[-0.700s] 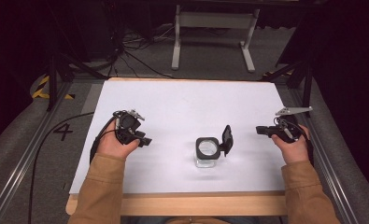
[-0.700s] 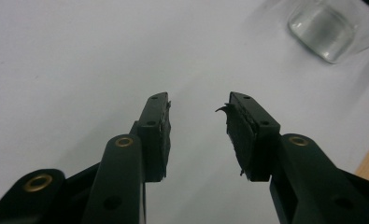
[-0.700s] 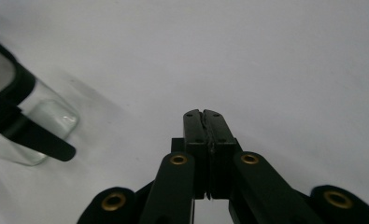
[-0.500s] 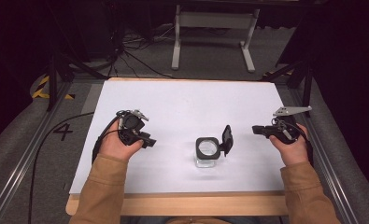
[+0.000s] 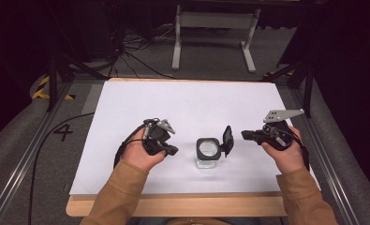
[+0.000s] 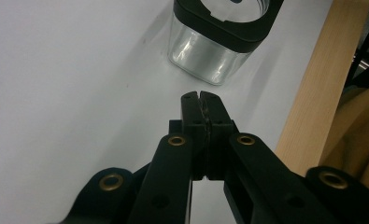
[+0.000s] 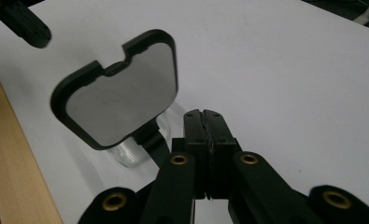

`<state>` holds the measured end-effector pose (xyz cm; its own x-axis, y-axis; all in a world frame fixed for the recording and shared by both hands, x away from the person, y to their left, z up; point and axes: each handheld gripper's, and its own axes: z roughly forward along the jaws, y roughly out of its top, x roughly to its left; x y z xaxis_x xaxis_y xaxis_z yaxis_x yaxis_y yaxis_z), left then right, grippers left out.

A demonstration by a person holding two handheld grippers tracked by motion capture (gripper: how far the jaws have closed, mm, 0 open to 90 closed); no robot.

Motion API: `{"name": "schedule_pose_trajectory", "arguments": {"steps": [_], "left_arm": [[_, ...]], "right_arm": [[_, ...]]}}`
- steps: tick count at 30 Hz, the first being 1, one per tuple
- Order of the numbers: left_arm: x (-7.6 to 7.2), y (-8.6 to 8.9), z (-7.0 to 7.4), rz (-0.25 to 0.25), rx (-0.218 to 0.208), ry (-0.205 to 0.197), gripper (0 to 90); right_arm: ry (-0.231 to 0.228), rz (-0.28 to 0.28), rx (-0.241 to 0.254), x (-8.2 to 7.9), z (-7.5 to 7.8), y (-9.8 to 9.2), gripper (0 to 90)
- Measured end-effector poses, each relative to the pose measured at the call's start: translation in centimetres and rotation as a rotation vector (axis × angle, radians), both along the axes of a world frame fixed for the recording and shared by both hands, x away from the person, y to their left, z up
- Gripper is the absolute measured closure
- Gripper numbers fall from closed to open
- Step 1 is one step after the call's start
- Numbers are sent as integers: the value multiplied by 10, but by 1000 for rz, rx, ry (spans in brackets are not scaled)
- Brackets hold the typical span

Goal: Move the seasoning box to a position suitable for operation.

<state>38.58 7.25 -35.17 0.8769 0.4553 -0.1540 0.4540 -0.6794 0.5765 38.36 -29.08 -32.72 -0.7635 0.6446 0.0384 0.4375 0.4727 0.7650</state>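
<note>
**Both grippers closed and empty, either side of an open clear jar**

The left gripper (image 5: 172, 150) has its jaws pressed together on nothing, tips aimed at the jar from just beside it. The right gripper (image 5: 246, 135), jaws likewise together and empty, points at the flipped-up lid (image 5: 227, 139). The clear square jar (image 5: 207, 152) with its black collar stands between them on the white table (image 5: 192, 103), near the front edge, its hinged lid upright.
</note>
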Motion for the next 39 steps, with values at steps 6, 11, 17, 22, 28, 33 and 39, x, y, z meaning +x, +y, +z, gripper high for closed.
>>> {"name": "schedule_pose_trajectory", "arguments": {"steps": [6, 11, 17, 22, 28, 33, 39], "left_arm": [[4, -22, -22, -29, 1, 14, 900], [3, -36, -32, -50, -15, 12, 900], [4, -48, -41, -49, -30, 9, 900], [3, -49, -41, -36, -25, 2, 900], [4, -50, -41, -32, -23, -5, 900], [4, -50, -41, -31, -21, -3, 900], [3, -51, -41, -23, -11, -9, 900]], "right_arm": [[-3, 34, -9, -5, 1, 10, 895], [-8, 50, -7, -8, 2, 15, 895], [-14, 49, -3, -9, 4, 16, 895], [-20, 58, -4, -11, 4, 19, 895], [-21, 70, -3, -12, 3, 22, 895], [-29, 87, -7, -14, 4, 29, 896], [-32, 92, -13, -16, 3, 34, 896]]}}
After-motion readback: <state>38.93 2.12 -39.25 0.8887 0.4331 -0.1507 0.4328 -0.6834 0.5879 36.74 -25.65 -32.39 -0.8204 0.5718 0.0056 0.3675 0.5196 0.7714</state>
